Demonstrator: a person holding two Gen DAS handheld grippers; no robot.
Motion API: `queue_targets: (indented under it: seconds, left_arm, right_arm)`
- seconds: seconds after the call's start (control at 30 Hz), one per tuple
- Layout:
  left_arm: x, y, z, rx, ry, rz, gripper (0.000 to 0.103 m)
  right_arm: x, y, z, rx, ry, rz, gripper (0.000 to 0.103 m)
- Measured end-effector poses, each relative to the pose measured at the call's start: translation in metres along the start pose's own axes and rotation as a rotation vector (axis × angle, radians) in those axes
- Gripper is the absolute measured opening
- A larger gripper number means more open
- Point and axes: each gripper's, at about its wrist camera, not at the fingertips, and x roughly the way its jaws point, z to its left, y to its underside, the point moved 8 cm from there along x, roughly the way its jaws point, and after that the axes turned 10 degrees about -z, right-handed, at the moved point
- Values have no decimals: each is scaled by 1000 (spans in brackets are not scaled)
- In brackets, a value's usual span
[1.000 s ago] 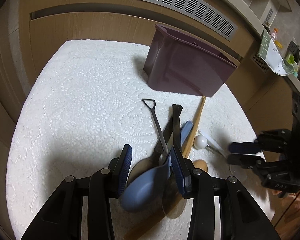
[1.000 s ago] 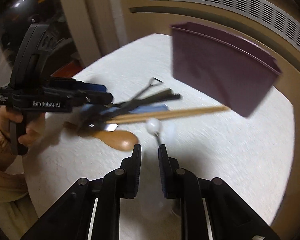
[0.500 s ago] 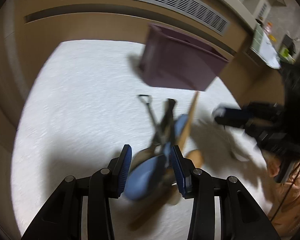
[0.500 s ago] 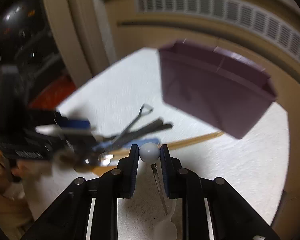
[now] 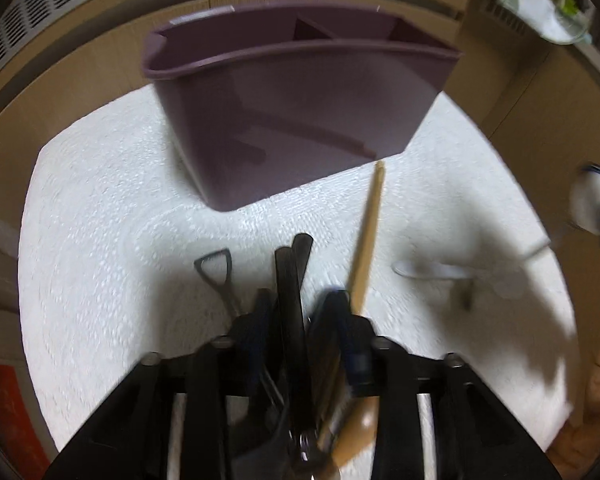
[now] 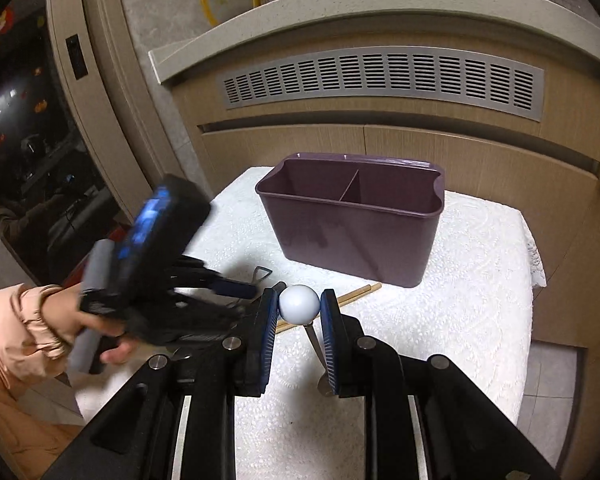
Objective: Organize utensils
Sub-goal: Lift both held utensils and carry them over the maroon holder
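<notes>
My right gripper is closed on the white ball end of a thin metal utensil, one blue pad pressing each side of the ball; the shaft hangs down between the fingers, above the white textured cloth. Beyond it the purple caddy stands upright on the cloth near the cabinet wall — two compartments show, split by a divider, and both look empty.

My left gripper is closing its jaws around a bundle of utensils: black handles run straight up between the fingers, and a metal handle with a triangular loop sticks out to their left. Motion blur keeps me from telling whether the pads press yet. The long wooden handle lies just to the right of the fingers, its tip almost at the caddy's base — its brown bowl sits low, under the gripper. In the right view, a hand in a peach sleeve holds that gripper.
</notes>
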Motion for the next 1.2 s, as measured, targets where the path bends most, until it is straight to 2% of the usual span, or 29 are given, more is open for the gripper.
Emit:
queue_targets:
  seconds: [0.2,0.33,0.43,0.53,0.63,0.7,0.9,1.07,1.2]
  left_arm:
    - [5,-1,12,31,-66,-23,19]
    - [5,7,14,54,-78,-36,19]
    - [1,6,18,-12,-65,-52,15]
    - [-30,6,22,-62,-53,-171,14]
    - [-74,8,24,-117,-46,-323,14]
    - [-98,14,25,-155,-30,-391,14]
    - [-125,6,16,-177,14,-457,11]
    - [-160,-4,-4,-128,11,-534,10]
    - [-176,-10,-10,-118,28,-564,3]
  right_arm:
    - [-15,4,-3,3,4,-13,20]
    - [-11,4,2,-31,32,-19,20]
    - [-8,3,5,-46,55,-16,20]
    - [-13,4,7,-34,51,-18,20]
    - [-21,5,7,-15,41,-21,20]
    - [-24,5,8,-2,32,-20,20]
    - [-36,0,13,-3,43,-25,20]
    - [-51,-14,24,-34,45,-61,20]
    - [-59,-21,30,-53,50,-77,20]
